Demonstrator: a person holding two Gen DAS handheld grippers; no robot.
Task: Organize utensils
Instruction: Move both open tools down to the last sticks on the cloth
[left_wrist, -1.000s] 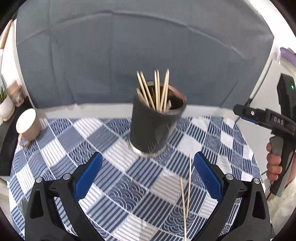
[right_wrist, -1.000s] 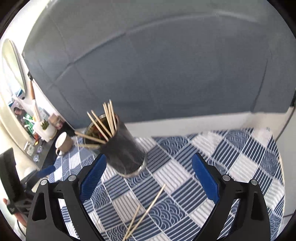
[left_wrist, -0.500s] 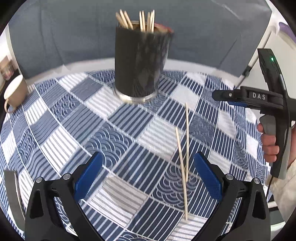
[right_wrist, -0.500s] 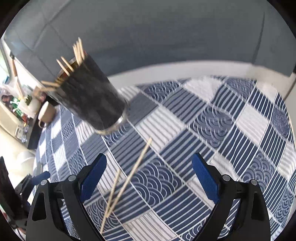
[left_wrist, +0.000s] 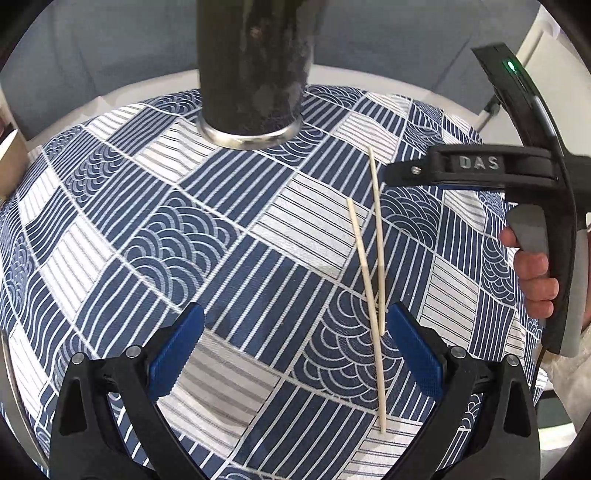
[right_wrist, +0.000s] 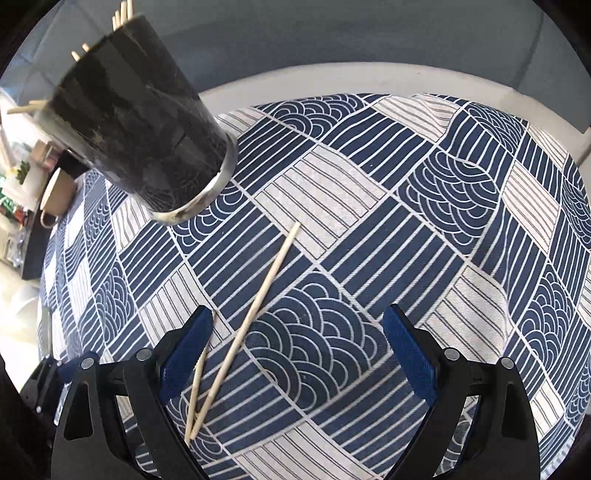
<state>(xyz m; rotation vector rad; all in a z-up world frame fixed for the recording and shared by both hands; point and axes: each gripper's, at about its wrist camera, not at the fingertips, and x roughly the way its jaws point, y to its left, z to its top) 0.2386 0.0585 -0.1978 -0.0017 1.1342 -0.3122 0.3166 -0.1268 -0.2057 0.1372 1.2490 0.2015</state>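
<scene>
Both wrist views look down, close, sharing the chopsticks (left_wrist: 373, 280) (right_wrist: 255, 306).

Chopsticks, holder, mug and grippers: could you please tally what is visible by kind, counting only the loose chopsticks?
Loose chopsticks on the tablecloth: 2
Black holder with more chopsticks: 1
Beige mug: 1
Grippers, the left gripper and the right gripper, both open: 2
Total: 6

Two loose chopsticks (left_wrist: 371, 295) are counted on the cloth in front of one dark holder (left_wrist: 255, 66). Several more sticks (right_wrist: 122, 9) are seen inside it, their number unclear. One mug (right_wrist: 55, 192) is seen beyond the holder.
</scene>
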